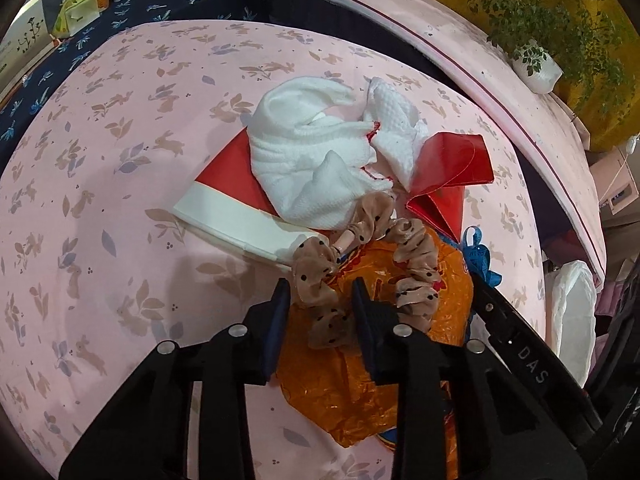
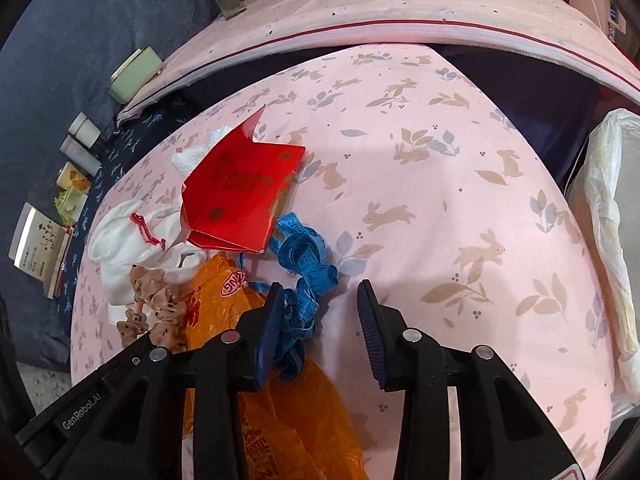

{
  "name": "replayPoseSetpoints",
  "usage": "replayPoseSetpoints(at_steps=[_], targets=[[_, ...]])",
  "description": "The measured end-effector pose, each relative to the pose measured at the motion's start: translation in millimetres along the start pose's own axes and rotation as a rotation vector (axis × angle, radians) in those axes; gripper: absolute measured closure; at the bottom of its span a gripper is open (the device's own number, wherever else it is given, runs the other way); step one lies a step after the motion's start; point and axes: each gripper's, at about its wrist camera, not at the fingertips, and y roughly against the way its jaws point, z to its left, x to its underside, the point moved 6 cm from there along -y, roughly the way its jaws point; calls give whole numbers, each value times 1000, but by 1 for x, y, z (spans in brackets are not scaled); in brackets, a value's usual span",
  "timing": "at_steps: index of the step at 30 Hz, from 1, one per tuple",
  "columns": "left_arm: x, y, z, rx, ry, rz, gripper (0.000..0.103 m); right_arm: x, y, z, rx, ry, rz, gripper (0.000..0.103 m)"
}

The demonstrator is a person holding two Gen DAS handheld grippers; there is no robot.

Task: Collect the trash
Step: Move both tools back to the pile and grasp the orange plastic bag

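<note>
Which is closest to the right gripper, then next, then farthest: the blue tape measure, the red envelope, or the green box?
From the right gripper:
1. Tape measure, beside its left finger.
2. Red envelope, farther up-left.
3. Green box, off the pink sheet, far up-left.

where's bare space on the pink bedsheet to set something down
Free: the pink rabbit-print bedsheet between the blue measuring tape and the white plastic bag, and left of the red-and-white paper envelope. Crowded: the pile around the orange plastic wrapper.
</note>
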Motion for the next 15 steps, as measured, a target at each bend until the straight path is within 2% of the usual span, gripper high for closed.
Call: replayPoseSetpoints(at_steps=[4, 7, 15], targets=[[1, 1, -2, 5, -15, -2, 89, 0, -3, 3, -28, 7, 14, 89], [1, 4, -4, 9, -20, -9, 94, 1, 1, 4, -26, 9, 7, 90], [2, 28, -17, 20, -48, -55, 95, 0, 33, -3, -31, 3, -48, 91]])
